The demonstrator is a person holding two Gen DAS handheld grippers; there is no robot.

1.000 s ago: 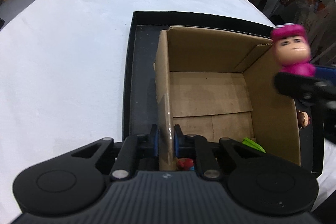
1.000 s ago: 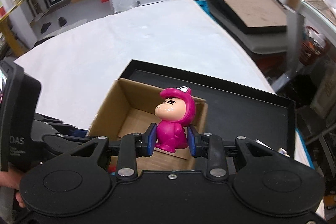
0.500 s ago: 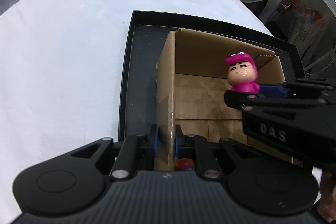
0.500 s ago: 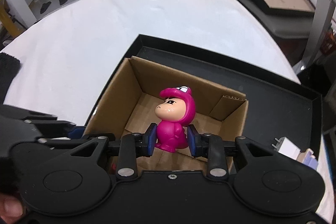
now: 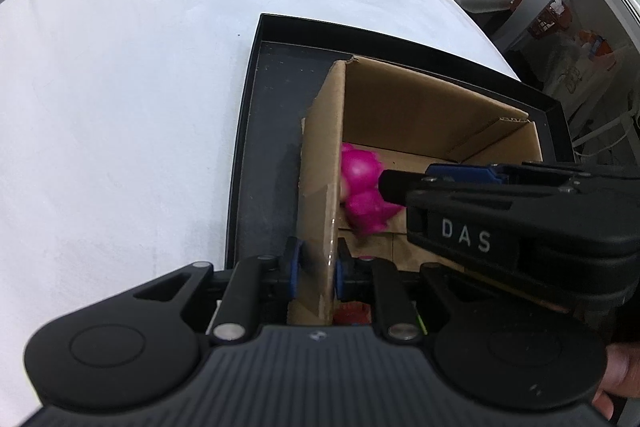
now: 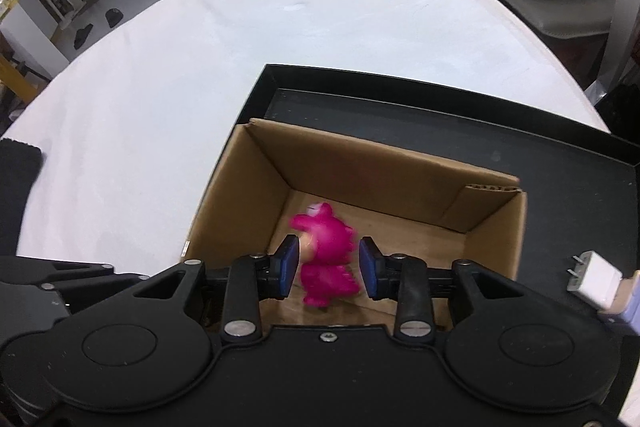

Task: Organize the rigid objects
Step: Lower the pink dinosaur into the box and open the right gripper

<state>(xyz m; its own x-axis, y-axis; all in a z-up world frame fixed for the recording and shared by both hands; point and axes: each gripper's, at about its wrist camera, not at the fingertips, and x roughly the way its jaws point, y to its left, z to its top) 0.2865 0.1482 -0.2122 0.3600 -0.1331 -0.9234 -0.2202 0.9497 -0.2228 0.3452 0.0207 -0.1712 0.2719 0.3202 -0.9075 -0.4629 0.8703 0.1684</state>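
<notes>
A pink cartoon figurine (image 6: 326, 247) hangs blurred between the blue pads of my right gripper (image 6: 328, 267), whose jaws are opening, with gaps on both sides of the toy. It is tipping inside the open cardboard box (image 6: 400, 187), above the floor. In the left wrist view the figurine (image 5: 362, 187) lies close to the box's left wall (image 5: 320, 167), just ahead of my right gripper (image 5: 432, 179). My left gripper (image 5: 316, 267) is shut on the top edge of that left wall. The box stands in a black tray (image 6: 440, 115).
A red object (image 5: 352, 313) lies on the box floor near the left gripper. A white plug adapter (image 6: 592, 279) rests on the tray right of the box. The white table (image 5: 120, 107) spreads to the left and behind. A person's hand (image 5: 616, 375) holds the right gripper.
My right gripper dropped lower into the box with the figurine, then its pads parted and the toy slipped free, tipping over. The left gripper kept its hold on the box wall.
</notes>
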